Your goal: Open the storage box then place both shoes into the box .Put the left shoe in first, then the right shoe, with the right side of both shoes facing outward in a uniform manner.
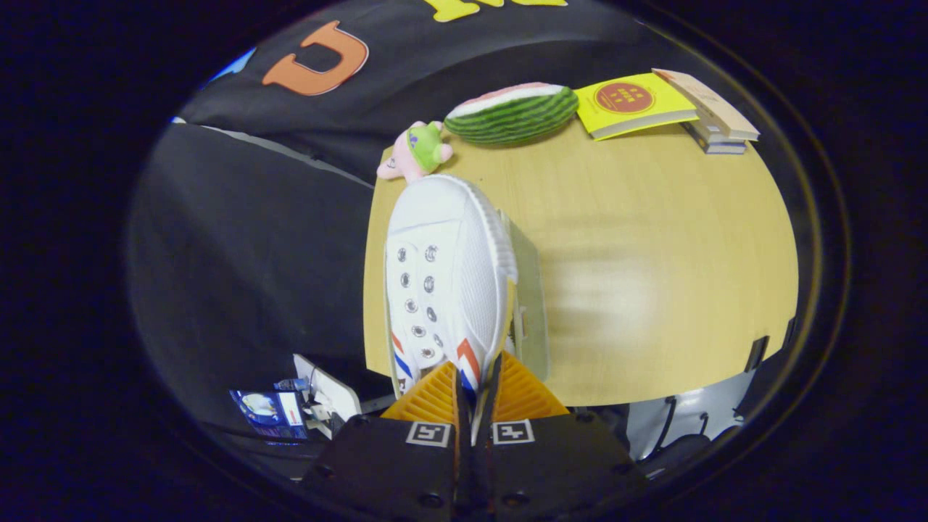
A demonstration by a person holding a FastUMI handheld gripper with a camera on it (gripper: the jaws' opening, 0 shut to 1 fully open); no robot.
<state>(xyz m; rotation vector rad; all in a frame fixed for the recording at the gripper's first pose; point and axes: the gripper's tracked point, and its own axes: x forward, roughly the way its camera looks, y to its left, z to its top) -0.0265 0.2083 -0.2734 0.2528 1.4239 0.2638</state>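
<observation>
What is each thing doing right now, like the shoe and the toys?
white shoe: gripped at its heel edge, toe pointing away, lifted over the table's edge
hand-held gripper: shut on the shoe
storage box: on the table, behind the shoe
watermelon toy: lying on the table
books: stacked, closed

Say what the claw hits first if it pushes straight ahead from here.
The claw is shut on the white shoe. Straight ahead, past the toe, sits the small plush toy, likely first, though depth is unclear.

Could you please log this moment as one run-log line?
gripper: shut on shoe | shoe: white, held over table edge, toe forward | box: just beside shoe | beyond: toy, watermelon, books
</observation>
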